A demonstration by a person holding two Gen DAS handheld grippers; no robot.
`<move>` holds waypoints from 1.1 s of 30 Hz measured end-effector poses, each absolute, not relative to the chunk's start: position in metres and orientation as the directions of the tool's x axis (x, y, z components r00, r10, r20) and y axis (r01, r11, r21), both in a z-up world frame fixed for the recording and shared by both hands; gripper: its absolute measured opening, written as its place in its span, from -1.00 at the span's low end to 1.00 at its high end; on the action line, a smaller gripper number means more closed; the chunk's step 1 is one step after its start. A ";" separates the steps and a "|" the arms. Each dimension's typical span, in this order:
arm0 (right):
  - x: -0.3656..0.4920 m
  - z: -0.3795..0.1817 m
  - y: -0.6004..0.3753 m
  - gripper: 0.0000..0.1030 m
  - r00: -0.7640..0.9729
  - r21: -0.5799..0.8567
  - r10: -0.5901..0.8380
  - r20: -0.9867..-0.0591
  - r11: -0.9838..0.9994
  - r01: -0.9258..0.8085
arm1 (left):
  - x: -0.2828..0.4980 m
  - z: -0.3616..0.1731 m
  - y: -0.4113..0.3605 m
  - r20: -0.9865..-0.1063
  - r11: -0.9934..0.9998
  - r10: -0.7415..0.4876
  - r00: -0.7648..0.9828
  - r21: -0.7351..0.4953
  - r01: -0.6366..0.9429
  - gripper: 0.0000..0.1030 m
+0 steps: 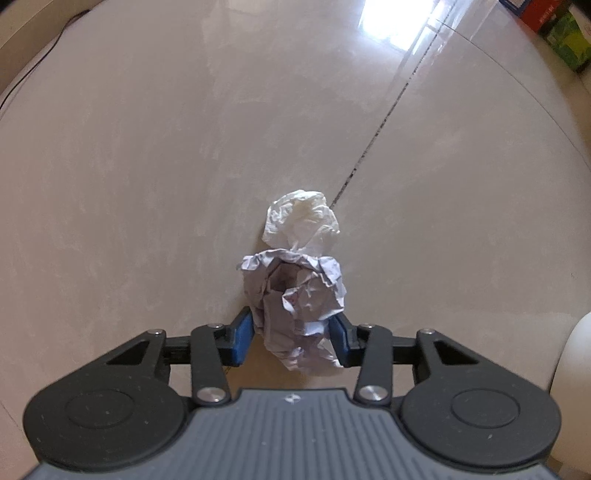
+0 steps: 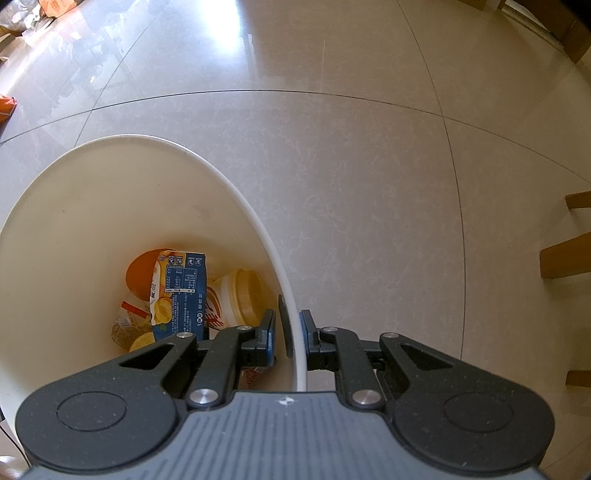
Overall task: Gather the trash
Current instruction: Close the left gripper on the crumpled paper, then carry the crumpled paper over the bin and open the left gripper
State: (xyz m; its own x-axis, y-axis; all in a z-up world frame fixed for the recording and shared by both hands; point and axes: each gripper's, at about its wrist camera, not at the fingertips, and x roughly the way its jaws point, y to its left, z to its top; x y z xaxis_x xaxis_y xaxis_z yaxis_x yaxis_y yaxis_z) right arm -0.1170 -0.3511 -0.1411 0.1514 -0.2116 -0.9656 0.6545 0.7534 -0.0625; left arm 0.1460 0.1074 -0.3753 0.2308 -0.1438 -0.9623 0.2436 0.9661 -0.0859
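A crumpled grey-white paper ball [image 1: 295,291] lies on the tiled floor, and my left gripper [image 1: 291,332] is shut on it, a blue pad pressing each side. A crumpled white tissue [image 1: 301,218] rests on the floor just beyond it, touching it. In the right wrist view my right gripper [image 2: 289,338] is shut on the wall of a white bin [image 2: 236,192], one finger inside and one outside. The bin holds a blue juice carton [image 2: 184,291], a cream plastic cup [image 2: 240,295] and wrappers [image 2: 129,325].
The bin's white edge [image 1: 576,354] shows at the right of the left wrist view. Coloured boxes [image 1: 554,33] stand far right and a dark cable [image 1: 37,62] runs far left. Wooden furniture legs [image 2: 569,258] stand right of the bin.
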 end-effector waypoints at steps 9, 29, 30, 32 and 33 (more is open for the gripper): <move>-0.116 -0.142 -0.354 -0.67 0.146 -0.055 -0.200 -0.969 0.750 0.659 | 0.130 -0.344 0.060 -0.981 0.916 -0.106 0.162 -0.033 0.400 -0.19; -0.118 -0.142 -0.353 -0.67 0.152 -0.045 -0.192 -0.969 0.749 0.661 | 0.048 -0.087 -0.088 -0.955 0.423 -0.277 0.102 -0.026 0.906 -0.18; -0.117 -0.142 -0.353 -0.67 0.152 -0.044 -0.192 -0.970 0.749 0.661 | 0.040 -0.078 -0.095 -0.952 0.394 -0.294 0.090 -0.035 0.918 -0.17; -0.117 -0.142 -0.354 -0.67 0.153 -0.041 -0.189 -0.970 0.747 0.664 | 0.022 -0.060 -0.110 -0.939 0.333 -0.339 0.065 -0.055 0.941 -0.15; -0.117 -0.142 -0.354 -0.67 0.153 -0.040 -0.188 -0.970 0.747 0.664 | 0.014 -0.053 -0.117 -0.931 0.306 -0.361 0.053 -0.064 0.950 -0.14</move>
State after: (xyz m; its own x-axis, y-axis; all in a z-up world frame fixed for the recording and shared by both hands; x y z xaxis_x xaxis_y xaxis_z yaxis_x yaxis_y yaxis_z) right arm -0.1172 -0.3537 -0.1423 0.1527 -0.1883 -0.9702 0.6638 0.7468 -0.0405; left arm 0.0135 -0.1168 -0.0533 0.0531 -0.3611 -0.9310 0.9499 0.3059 -0.0644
